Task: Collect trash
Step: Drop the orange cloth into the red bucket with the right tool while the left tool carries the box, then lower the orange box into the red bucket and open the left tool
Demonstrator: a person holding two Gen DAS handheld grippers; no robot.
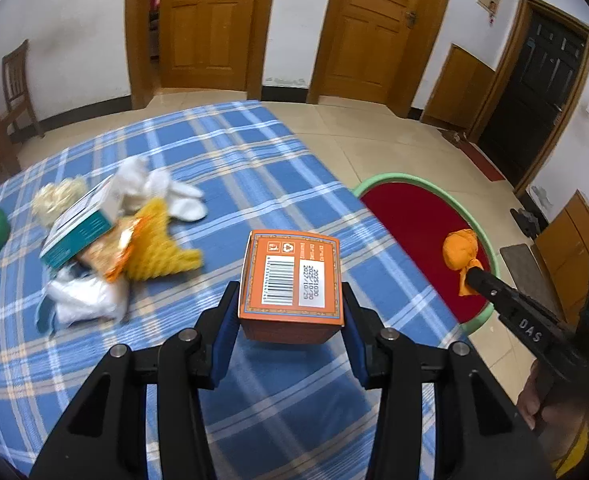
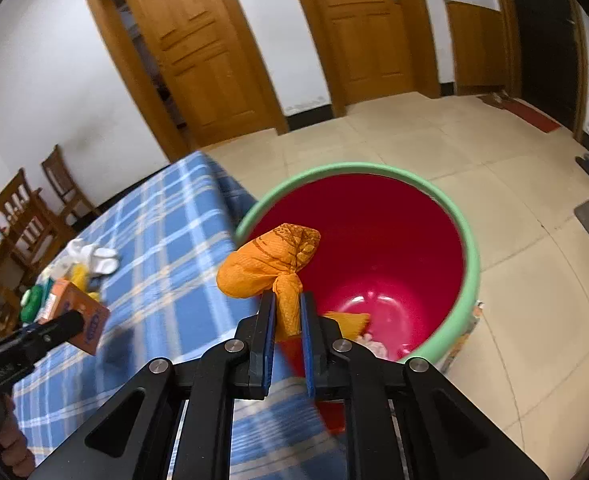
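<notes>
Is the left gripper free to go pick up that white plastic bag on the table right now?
Probably not: the left gripper is shut on the orange box. The path to the white plastic bag looks clear.

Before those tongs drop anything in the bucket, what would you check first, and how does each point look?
1. Right tongs pinch the orange bundle: ok, its tied neck sits between the pads.
2. Bundle over the red bucket: not ok, it hangs at the near rim, partly over the tablecloth.
3. Left tongs hold the orange box: ok, gripped on both sides.
4. Box over the bucket: not ok, it is above the table.
5. Room in the bucket: ok, only a few scraps at the bottom.
6. Trash left on the table: not ok, a pile remains.
</notes>
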